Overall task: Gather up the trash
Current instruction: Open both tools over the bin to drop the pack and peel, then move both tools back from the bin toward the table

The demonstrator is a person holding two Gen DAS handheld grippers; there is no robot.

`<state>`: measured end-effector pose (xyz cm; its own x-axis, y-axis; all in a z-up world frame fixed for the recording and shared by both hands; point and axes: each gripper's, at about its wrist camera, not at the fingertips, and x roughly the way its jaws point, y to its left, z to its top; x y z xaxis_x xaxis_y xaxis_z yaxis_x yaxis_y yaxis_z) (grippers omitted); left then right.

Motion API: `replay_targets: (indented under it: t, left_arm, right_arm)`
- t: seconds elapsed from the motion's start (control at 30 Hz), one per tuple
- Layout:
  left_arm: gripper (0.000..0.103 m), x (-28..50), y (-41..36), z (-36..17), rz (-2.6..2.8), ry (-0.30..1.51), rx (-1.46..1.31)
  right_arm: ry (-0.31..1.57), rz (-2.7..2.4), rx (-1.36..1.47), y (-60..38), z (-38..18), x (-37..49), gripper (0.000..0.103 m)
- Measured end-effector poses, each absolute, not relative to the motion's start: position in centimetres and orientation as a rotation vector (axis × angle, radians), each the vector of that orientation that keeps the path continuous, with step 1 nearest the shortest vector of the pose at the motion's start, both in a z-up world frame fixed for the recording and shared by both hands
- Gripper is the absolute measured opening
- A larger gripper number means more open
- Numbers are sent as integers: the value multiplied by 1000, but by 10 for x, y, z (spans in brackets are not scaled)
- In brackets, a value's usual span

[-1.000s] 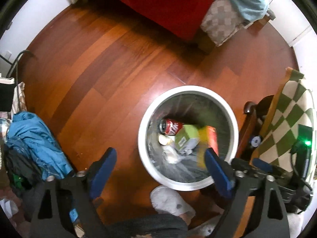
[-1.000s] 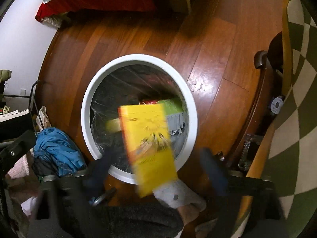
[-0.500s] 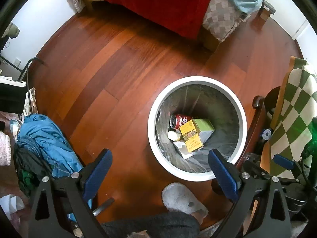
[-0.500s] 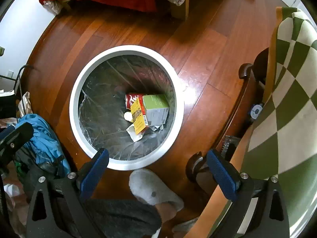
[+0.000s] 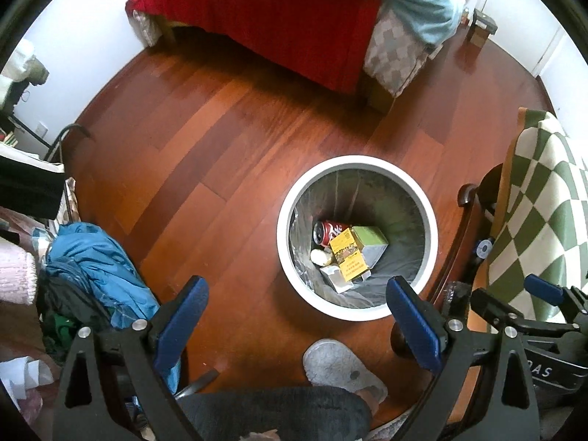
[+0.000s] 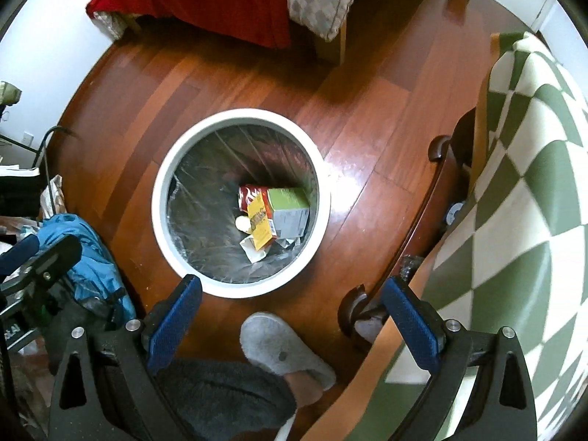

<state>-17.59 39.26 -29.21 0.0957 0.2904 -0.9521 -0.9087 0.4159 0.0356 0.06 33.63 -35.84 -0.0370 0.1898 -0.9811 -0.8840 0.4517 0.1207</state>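
White-rimmed trash bin [image 5: 357, 238] standing on red-brown wood floor [image 5: 205, 169], lined with a clear plastic bag. Inside, at the bottom: a red soda can [image 5: 326, 230] lying on its side, a yellow box [image 5: 347, 255] resting across it and against a green-and-grey carton [image 5: 371, 244], a crumpled white paper [image 5: 336, 278] and a small pale round scrap [image 5: 318, 256] just beside the can. Same pile seen from the right wrist: bin [image 6: 240, 204], yellow box [image 6: 260, 225], carton [image 6: 290, 210], can [image 6: 248, 195].

Left gripper [image 5: 294, 325] held high above the floor, blue-padded jaws spread wide, nothing between them; bin rim just ahead of the right-hand pad. Right gripper [image 6: 290, 325] likewise wide open and empty, poised above the near edge of the bin.

Grey slipper [image 6: 284, 349] on a foot planted on the floor close to the bin, dark trouser leg below it. Green-and-cream checked blanket [image 6: 522, 220] draped over a dark wooden chair to the right. Blue jacket [image 5: 95, 261] heaped at the left. Bed with red cover [image 5: 279, 25] and pale blue blanket along the far wall.
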Motion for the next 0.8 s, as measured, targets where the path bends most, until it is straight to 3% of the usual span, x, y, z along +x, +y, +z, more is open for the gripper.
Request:
replay_targets:
  t: [0.6,0.8]
  left_arm:
    - [99,-195,308,-163,1021,955,-568]
    - [99,-196,280,-126,1060,904,-503]
  right_arm:
    - [1160,1110,-520,245,-204,-10,100]
    - [1182,1172,-364,208,-163,-5,102]
